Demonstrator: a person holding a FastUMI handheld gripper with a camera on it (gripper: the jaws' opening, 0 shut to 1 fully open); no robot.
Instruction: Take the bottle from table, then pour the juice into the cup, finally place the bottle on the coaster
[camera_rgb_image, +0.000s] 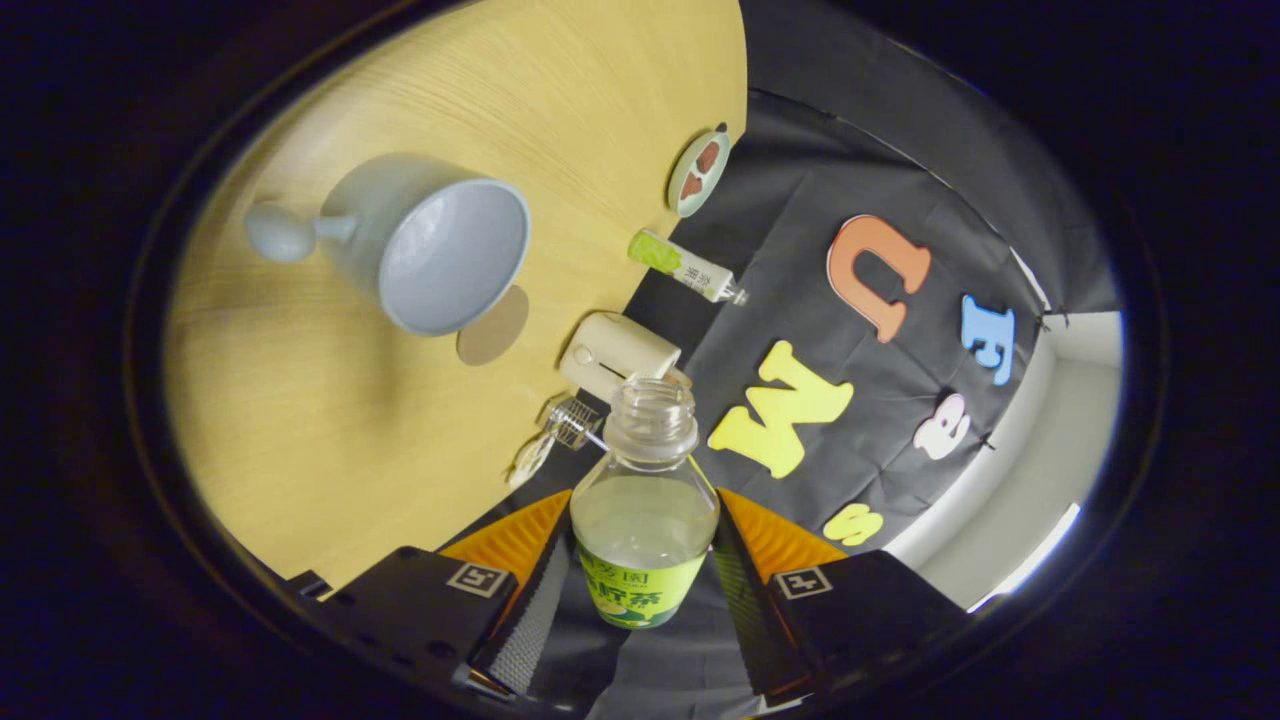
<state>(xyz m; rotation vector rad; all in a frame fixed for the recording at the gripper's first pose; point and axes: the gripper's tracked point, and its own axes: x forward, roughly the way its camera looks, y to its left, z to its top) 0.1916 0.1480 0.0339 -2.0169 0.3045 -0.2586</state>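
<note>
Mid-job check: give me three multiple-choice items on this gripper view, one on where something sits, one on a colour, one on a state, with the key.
1. Where is the clear plastic juice bottle with the green label?
A. Between the gripper fingers
B. Lying beside the cup
C. On the coaster

2. What colour is the wide ceramic cup with the knob handle on the wooden table?
A. Red
B. Pale blue-grey
C. Black

3. What state is the bottle's mouth in?
A. Capped
B. Corked
C. Open, no cap

Key: 1 A, both fingers press its sides. 2 B, its bowl and handle show pale blue-grey. 3 C, the threaded neck ends in a bare rim.
</note>
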